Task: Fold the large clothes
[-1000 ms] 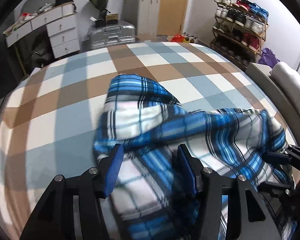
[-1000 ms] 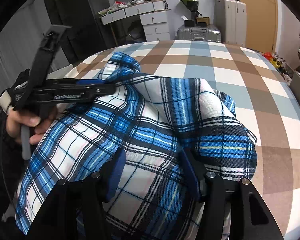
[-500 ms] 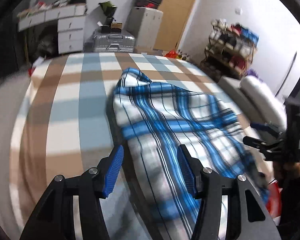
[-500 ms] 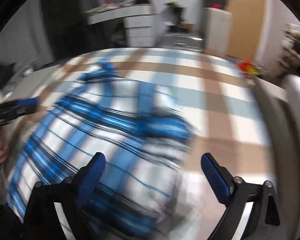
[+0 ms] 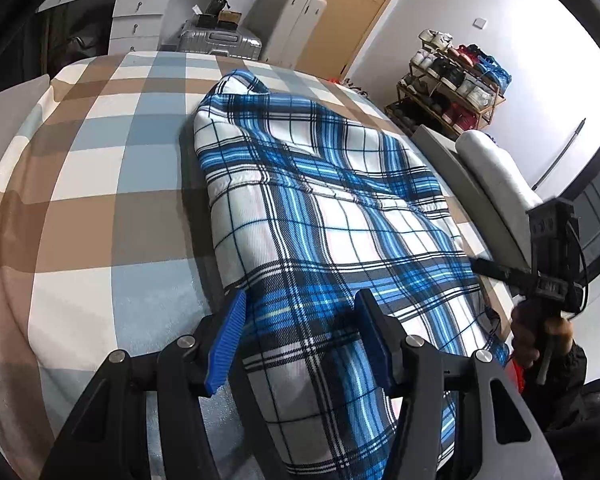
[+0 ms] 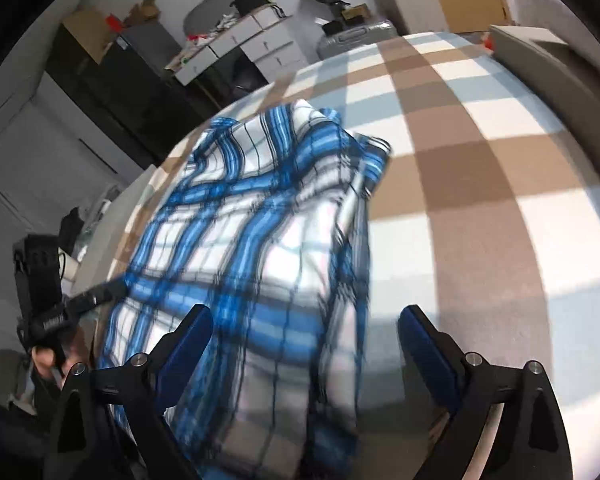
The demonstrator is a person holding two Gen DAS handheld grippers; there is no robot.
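Note:
A blue, white and black plaid shirt (image 5: 316, 216) lies spread lengthwise on the checked bed; it also shows in the right wrist view (image 6: 260, 256), blurred. My left gripper (image 5: 300, 336) is open above the shirt's near hem, fingers apart over the cloth and holding nothing. My right gripper (image 6: 304, 356) is wide open above the shirt's near right edge, empty. Each gripper shows from the side in the other's view, the right one (image 5: 500, 272) at the shirt's right edge, the left one (image 6: 100, 296) at its left edge.
The bed (image 5: 84, 184) has a brown, blue and white checked cover. A grey headboard and white pillow (image 5: 496, 172) lie along its right side. A shoe rack (image 5: 452, 80), suitcases (image 5: 220, 40) and a drawer unit (image 5: 136, 8) stand beyond the bed.
Both grippers let go of the shirt and drew back and apart. The bunched shirt now lies stretched out flat. The right jaws opened wide.

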